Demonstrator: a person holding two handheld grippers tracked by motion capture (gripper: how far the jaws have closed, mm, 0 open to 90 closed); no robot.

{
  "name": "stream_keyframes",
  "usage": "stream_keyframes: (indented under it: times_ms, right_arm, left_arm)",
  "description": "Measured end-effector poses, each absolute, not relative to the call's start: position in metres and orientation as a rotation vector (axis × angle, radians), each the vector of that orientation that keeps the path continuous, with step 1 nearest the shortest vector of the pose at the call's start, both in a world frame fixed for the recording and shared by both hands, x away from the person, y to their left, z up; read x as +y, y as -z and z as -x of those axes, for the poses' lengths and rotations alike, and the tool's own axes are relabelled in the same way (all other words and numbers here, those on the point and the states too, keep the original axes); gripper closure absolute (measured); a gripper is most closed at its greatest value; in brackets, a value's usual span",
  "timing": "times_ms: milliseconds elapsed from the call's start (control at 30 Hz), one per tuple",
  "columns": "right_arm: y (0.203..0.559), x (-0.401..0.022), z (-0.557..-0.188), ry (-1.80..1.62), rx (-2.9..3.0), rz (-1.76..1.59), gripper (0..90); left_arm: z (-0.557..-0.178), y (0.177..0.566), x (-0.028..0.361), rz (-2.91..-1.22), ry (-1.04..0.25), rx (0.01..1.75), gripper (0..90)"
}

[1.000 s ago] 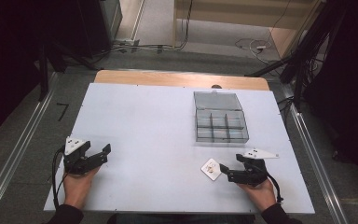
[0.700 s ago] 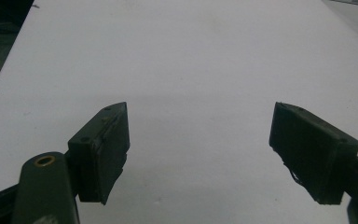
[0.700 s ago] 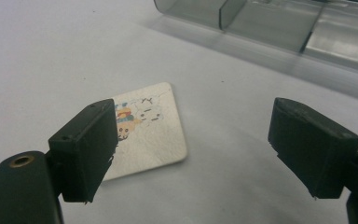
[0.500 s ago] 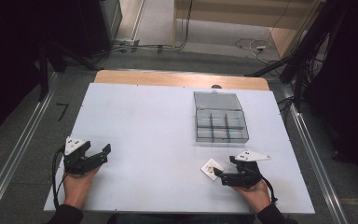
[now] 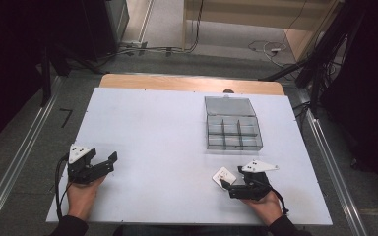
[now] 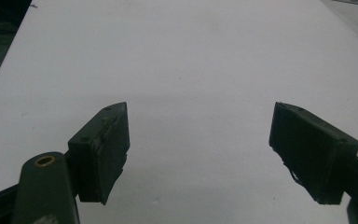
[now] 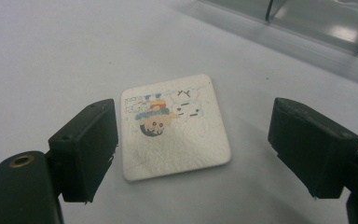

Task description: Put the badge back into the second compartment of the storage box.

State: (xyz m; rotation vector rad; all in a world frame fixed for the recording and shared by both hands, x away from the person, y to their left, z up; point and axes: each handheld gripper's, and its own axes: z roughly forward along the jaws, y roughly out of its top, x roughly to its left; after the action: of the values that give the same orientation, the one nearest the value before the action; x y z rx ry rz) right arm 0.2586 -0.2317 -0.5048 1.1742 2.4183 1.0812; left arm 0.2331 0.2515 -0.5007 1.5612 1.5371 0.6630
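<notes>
High view: the right gripper [image 5: 225, 185] sits at the near right of the white counter [image 5: 167, 128], and since a second ago it has slid left and nearer the counter's near edge, closing in on the small white square tile [image 5: 224, 175]. Its tips now meet the tile's near edge, where earlier a gap lay between them. The left gripper [image 5: 107, 163] has stayed put at the near left, and the clear compartment box [image 5: 232, 129] has not moved from the far right.

In the right gripper view the fingers [image 7: 86, 149] stand wide apart and hold nothing; the tile [image 7: 175, 125] lies flat on the counter between them, close to the left finger and well apart from the right one [image 7: 310, 147]. Whether the left finger touches the tile cannot be told. The tile carries a small cartoon figure, seen upside down; the marks beside it are too small to read. The box [image 7: 317, 21] is cut off at the top right, so its compartments cannot be counted there.

In the left gripper view the fingers [image 6: 100, 151] are likewise spread wide over bare counter, gripping nothing. From above, the right gripper's body hides the hand [image 5: 263, 206] in part.
</notes>
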Motion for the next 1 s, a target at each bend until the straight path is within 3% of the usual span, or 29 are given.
stream_keyframes:
  times_ms: [300, 667, 1000]
  right_arm:
    - [0.509, -0.222, -0.254, -1.021, 2.443, -1.087, 15.0]
    - [0.511, -0.219, -0.25, -0.961, 2.446, -1.047, 30.8]
    - [0.505, -0.222, -0.252, -0.994, 2.428, -1.061, 31.2]
  left_arm:
    - [-0.233, 0.5, 0.251, -1.562, -0.664, 1.536, 20.1]
    - [-0.233, 0.501, 0.251, -1.568, -0.663, 1.537, 20.1]
    - [-0.233, 0.5, 0.251, -1.56, -0.668, 1.535, 20.1]
